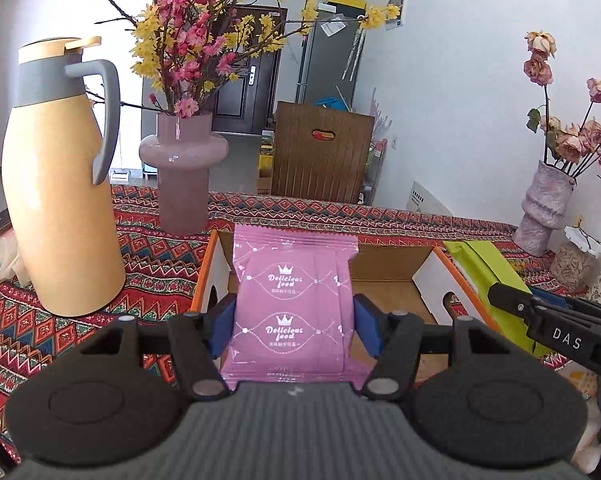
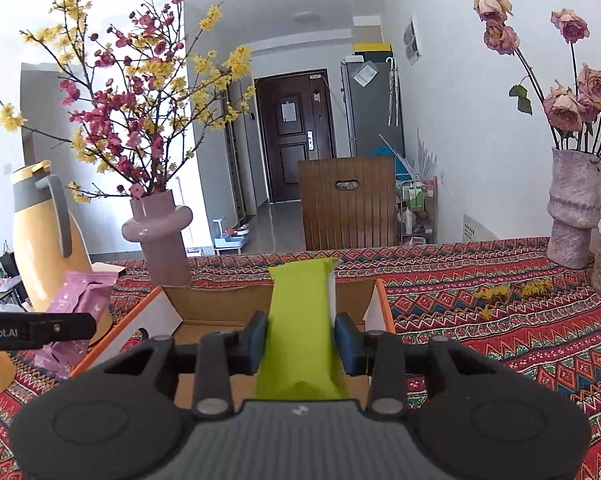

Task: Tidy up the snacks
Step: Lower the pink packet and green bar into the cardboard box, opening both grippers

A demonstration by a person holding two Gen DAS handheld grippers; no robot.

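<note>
My left gripper (image 1: 294,322) is shut on a pink snack packet (image 1: 296,300) printed "Delicious food" and holds it over the open cardboard box (image 1: 388,258) with orange edges. My right gripper (image 2: 300,340) is shut on a lime-green snack packet (image 2: 300,320) and holds it over the same box (image 2: 220,300). The green packet (image 1: 488,276) and the right gripper also show at the right of the left wrist view. The pink packet (image 2: 80,300) shows at the left of the right wrist view.
A yellow thermos jug (image 1: 60,184) and a pink vase (image 1: 184,176) with blossom branches stand left of the box. A textured vase (image 2: 572,216) with dried roses stands at the far right. A patterned cloth (image 2: 500,300) covers the table; a wooden chair (image 2: 348,204) stands behind.
</note>
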